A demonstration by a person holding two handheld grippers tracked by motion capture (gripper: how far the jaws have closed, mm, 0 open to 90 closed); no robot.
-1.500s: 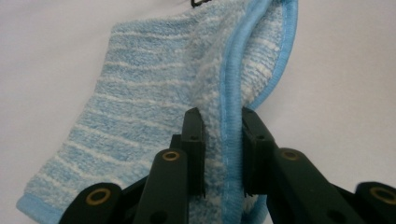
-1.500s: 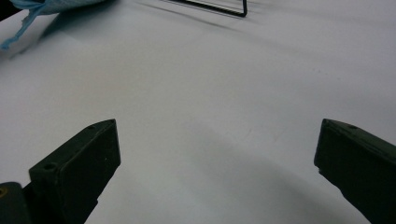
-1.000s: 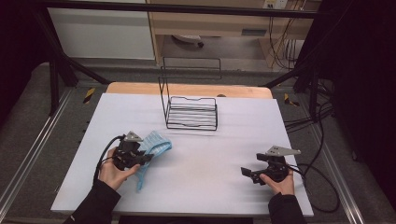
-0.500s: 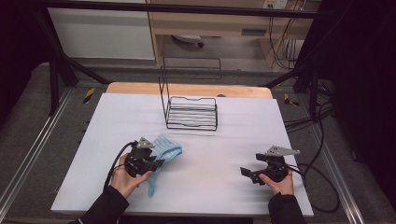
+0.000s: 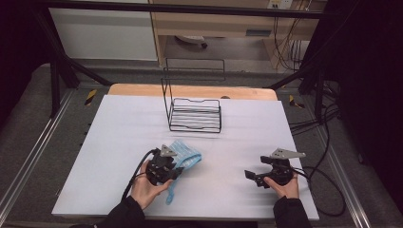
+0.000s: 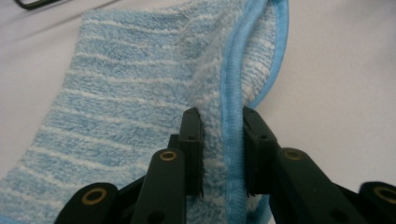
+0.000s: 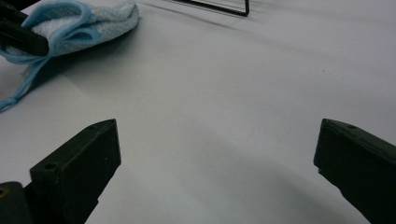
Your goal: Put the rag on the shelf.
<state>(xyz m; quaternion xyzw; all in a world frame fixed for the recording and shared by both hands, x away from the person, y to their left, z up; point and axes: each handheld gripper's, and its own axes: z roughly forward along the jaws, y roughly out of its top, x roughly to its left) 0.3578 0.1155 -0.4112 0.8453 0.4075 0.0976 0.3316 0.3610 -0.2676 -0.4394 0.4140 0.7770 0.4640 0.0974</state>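
On the left of the white tabletop [image 5: 114,142], the left hand-held gripper [image 5: 177,172] pinches a blue striped towel [image 5: 186,156]. In the high view the towel lies folded on the near left half of the tabletop. Its long axis runs on a slant, from the near left under the hand-held gripper up to the far right, where its rounded end points toward the wire rack [image 5: 196,116]. A thin blue strip [image 5: 171,192] of the towel's edging hangs down toward the near edge, just beside the left hand [image 5: 145,190].

In the left gripper view, the two black jaws are drawn close together on a raised fold of the towel [image 6: 126,93], with its blue hem [image 6: 233,121] running up between them. The rest of the cloth spreads away ahead of the jaws and to their left, flat on the tabletop [image 6: 345,84].

The rack stands at the far middle of the tabletop, well apart from the towel, upright frame at its left side.

To the right, the right hand-held gripper [image 5: 251,175] rests near the tabletop's near right corner, held in the right hand [image 5: 285,185], its jaws pointing left toward the towel and well apart from it. In the right gripper view its jaws stand spread wide with bare tabletop [image 7: 224,116] between them, and the towel [image 7: 88,18] shows far off at the upper left, with the strip [image 7: 21,91] trailing below it.
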